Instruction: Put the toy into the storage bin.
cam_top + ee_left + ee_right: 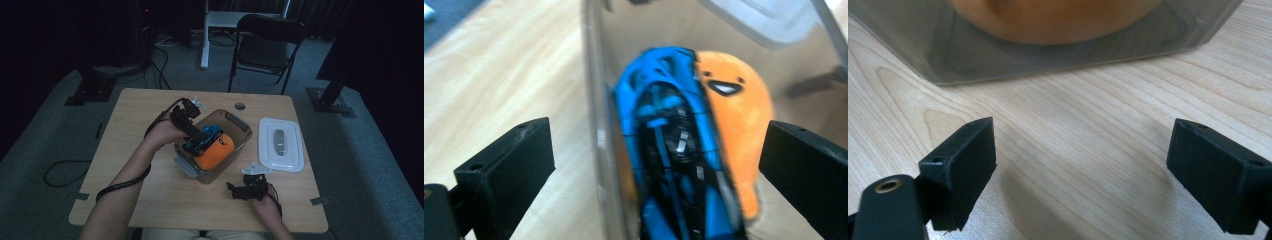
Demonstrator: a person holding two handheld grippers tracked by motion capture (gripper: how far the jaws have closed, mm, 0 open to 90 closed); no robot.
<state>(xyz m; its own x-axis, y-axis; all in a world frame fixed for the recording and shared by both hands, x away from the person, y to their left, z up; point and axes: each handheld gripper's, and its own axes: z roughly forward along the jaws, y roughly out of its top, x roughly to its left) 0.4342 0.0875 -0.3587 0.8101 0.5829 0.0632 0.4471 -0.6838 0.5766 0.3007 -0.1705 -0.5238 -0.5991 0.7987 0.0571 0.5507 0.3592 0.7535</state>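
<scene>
Blue car (674, 150) in bin (240, 131), L tongs (656, 155) wide

The high view is dim and underexposed: the room beyond the table (150, 125) falls almost to black, and fine detail is soft and grainy. Only the white lid (281, 145) and the orange toy (215, 152) stand out from the gloom. Both gripper views are far brighter, with warm, even light on the wood. In the left gripper view the blue car (674, 150) and the toy are smeared by blur, and the bin wall (594, 125) is hazy. In the right gripper view the wood grain is sharp, soft shadows lie beneath the jaws, and the bin (1048, 55) is slightly out of focus.
</scene>
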